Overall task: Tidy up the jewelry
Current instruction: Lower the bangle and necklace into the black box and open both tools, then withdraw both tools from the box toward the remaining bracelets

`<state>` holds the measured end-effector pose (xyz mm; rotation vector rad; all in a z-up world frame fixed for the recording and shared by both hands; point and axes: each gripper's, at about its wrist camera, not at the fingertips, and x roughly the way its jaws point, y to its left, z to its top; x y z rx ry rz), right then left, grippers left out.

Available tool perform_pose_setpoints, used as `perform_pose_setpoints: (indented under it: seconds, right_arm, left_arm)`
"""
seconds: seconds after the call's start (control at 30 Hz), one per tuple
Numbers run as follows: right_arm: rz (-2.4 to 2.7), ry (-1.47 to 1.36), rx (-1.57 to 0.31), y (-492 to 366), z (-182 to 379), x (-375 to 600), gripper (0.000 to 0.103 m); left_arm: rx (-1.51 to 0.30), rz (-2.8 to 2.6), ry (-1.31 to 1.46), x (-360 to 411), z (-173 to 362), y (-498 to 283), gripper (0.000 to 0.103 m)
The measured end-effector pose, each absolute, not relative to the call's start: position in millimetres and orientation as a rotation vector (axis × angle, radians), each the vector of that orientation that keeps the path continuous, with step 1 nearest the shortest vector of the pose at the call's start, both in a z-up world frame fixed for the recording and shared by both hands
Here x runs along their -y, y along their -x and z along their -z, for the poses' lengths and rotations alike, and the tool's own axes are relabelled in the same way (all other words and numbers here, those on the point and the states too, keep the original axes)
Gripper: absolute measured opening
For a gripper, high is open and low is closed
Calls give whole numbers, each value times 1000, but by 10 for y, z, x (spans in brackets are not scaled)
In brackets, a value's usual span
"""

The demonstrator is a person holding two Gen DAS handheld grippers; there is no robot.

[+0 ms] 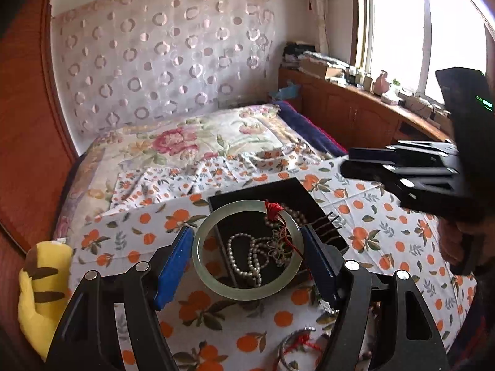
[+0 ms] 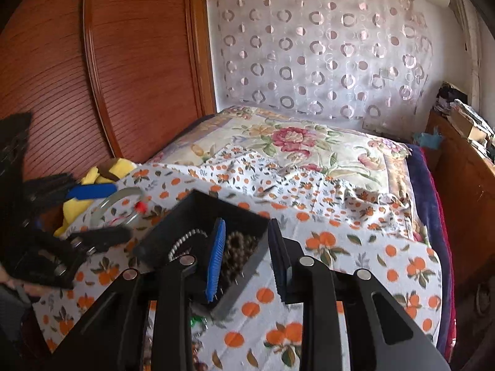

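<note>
Left gripper (image 1: pixel 247 249) closed across the jade bangle (image 1: pixel 247 289), one pad on each outer side, ring lifted flat over the near corner of the black box (image 1: pixel 280 190) on the orange-print cloth (image 1: pixel 355 213) over the bed. Through the ring I see the pearl strand (image 1: pixel 244 256) already in the box, and a red tassel (image 1: pixel 272 208) lies at the bangle's far rim.

Bangle reads as stiff, smooth, likely slippery and brittle; my hold on the widest span is sound, but a tilt could let it slide. I judge a low, level set-down onto the pearls is safest.

Right gripper (image 2: pixel 246 255) straddles the box's right wall, jaws parted; I cannot tell whether they pinch it. Another bangle (image 1: pixel 297 344) waits on the cloth
</note>
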<state>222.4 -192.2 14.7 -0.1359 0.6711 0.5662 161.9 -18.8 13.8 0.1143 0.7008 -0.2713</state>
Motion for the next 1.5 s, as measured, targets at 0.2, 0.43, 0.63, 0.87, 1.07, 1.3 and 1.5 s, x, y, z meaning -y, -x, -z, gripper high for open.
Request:
perform_pose_setpoints:
  seconds: [0.2, 0.43, 0.63, 0.87, 1.07, 1.3, 1.5]
  right_arm:
    - [-569, 125, -671, -2037, -30, 2158, 31]
    - [-579, 106, -669, -1839, 109, 2352, 31]
    - [-577, 117, -689, -1779, 202, 2371, 31]
    - [-603, 142, -713, -1522, 361, 2302, 31]
    - [-633, 205, -755, -1297, 551, 2125, 31]
    - [-653, 248, -824, -1181, 749, 2004, 31]
    - [-640, 259, -847, -1190, 833, 2005, 14]
  left_arm:
    - [-742, 266, -145, 409, 32, -1878, 68]
    - [-772, 244, -182, 567, 177, -2015, 69]
    - [-773, 245, -180, 572, 185, -1953, 75]
    - [-725, 274, -205, 535, 74, -1521, 77]
    - [-726, 309, -204, 452, 177, -1071, 77]
    - [-757, 300, -151, 225, 369, -727, 77]
    - [-788, 266, -124, 82, 537, -626, 77]
